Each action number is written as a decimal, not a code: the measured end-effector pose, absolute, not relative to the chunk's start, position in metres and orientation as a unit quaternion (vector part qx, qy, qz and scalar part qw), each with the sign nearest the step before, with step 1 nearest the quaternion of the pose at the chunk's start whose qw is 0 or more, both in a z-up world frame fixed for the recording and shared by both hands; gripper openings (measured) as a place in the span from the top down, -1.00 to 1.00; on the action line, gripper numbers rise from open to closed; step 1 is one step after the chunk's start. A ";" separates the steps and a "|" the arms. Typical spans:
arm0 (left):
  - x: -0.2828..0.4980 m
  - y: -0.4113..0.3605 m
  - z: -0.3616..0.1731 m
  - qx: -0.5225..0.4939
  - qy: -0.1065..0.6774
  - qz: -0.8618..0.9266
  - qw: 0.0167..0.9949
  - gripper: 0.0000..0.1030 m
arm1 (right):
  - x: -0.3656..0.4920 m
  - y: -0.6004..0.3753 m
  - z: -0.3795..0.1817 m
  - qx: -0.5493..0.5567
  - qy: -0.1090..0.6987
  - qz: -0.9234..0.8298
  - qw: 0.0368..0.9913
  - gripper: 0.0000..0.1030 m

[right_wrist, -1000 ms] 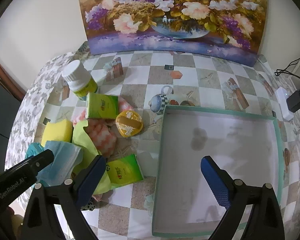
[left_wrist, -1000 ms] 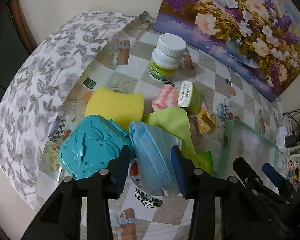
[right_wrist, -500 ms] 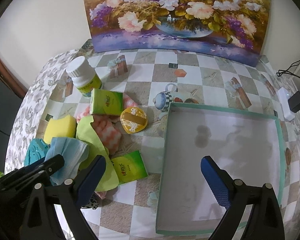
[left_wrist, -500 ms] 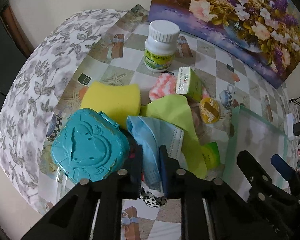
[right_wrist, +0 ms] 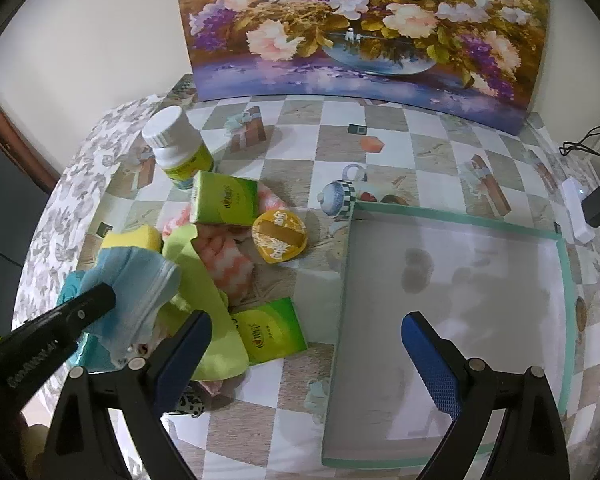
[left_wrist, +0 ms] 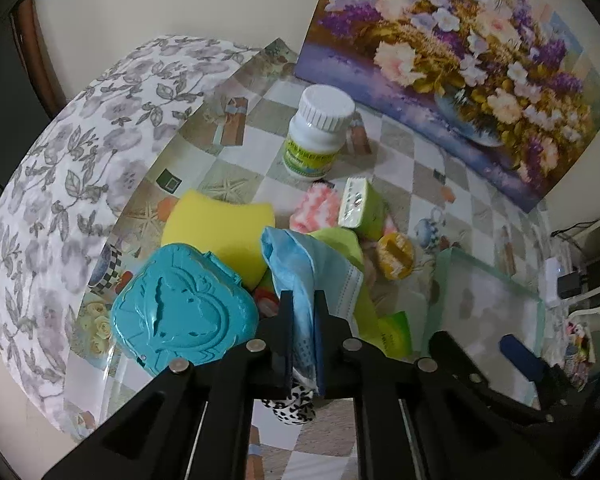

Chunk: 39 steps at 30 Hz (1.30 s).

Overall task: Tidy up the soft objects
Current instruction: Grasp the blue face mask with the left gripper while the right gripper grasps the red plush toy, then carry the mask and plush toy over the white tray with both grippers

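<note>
A blue face mask was pinched in the left tool, lifted over the pile beside a teal heart case. The right tool hung wide apart, holding nothing, above the tray. The checked table met a flower painting; a spotted item beneath stayed mostly hidden.

Pleated cloth mask; glossy plastic teal case.

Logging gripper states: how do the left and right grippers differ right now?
The left gripper is shut on the blue face mask; the right gripper is open and holds nothing. The left is at the clutter pile, the right near the tray. Both have black arms and blue pads.
</note>
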<state>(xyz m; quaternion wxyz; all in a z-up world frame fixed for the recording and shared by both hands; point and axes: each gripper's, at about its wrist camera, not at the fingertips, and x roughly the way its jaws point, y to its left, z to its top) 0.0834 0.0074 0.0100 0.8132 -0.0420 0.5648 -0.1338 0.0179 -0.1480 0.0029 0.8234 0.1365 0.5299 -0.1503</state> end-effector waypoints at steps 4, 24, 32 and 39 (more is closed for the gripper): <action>0.083 0.011 0.016 -0.061 0.559 -0.147 0.814 0.84 | 0.019 -0.144 0.004 0.134 0.529 -0.146 0.825 -0.90; 0.092 0.117 0.050 -0.190 0.477 -0.048 0.857 0.85 | 0.043 -0.084 -0.018 0.138 0.517 0.009 0.844 -0.32; 0.095 0.135 0.042 -0.220 0.481 -0.041 0.847 0.85 | 0.055 -0.060 -0.042 0.106 0.534 0.039 0.838 -0.11; 0.097 0.135 0.040 -0.224 0.485 -0.046 0.844 0.85 | 0.064 -0.052 -0.059 0.105 0.545 0.055 0.830 0.31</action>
